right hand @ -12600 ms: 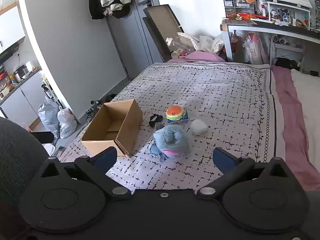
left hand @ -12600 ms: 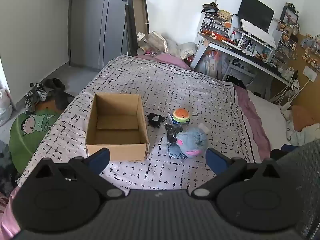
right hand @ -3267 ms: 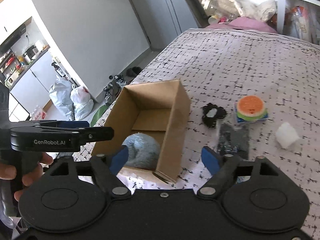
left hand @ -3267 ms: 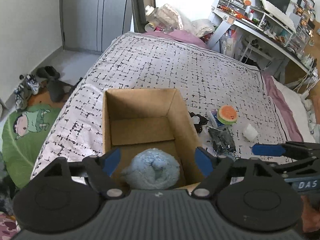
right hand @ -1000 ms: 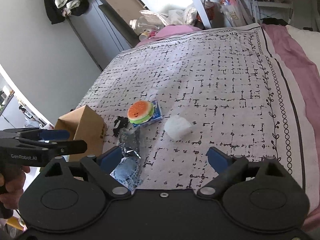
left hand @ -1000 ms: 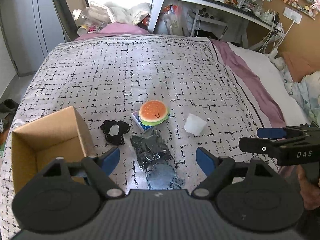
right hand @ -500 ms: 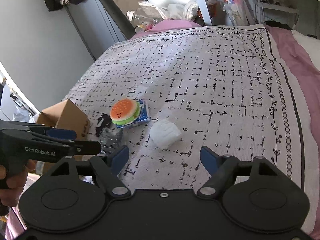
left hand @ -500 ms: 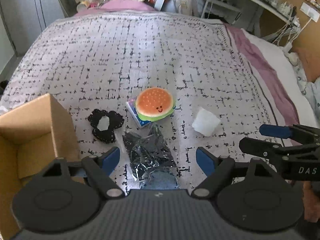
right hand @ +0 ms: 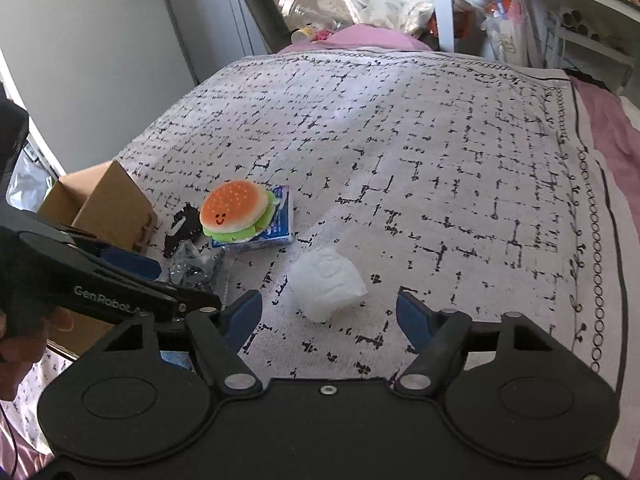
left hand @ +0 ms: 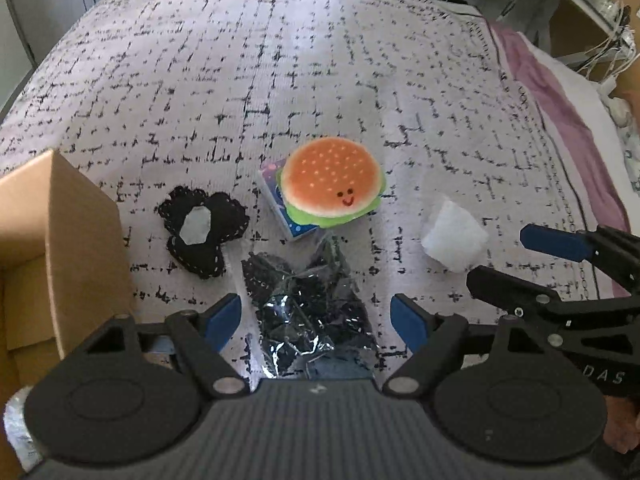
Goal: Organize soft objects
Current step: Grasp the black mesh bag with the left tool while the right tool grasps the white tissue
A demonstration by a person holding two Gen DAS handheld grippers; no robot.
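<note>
A burger plush (left hand: 332, 181) (right hand: 236, 210) lies on a blue packet (left hand: 280, 204) on the bed. A black knitted piece (left hand: 202, 232) lies left of it. A shiny black plastic bag (left hand: 308, 312) lies between the open jaws of my left gripper (left hand: 316, 318), which is low over it. A white soft lump (left hand: 454, 236) (right hand: 326, 280) sits just ahead of my open, empty right gripper (right hand: 328, 314). The cardboard box (left hand: 56, 240) (right hand: 104, 208) stands at the left. The right gripper also shows in the left wrist view (left hand: 552, 256), beside the white lump.
The patterned bedspread (right hand: 420, 140) runs far ahead; a pink sheet (right hand: 608, 120) lies at its right edge. A desk and clutter (right hand: 520, 20) stand beyond the bed, a grey cupboard (right hand: 120, 40) at the left. A hand (right hand: 24, 344) holds the left gripper.
Both grippers have moved forward and lower toward the objects. The left one now straddles the black plastic bag; the right one has closed in on the white lump.
</note>
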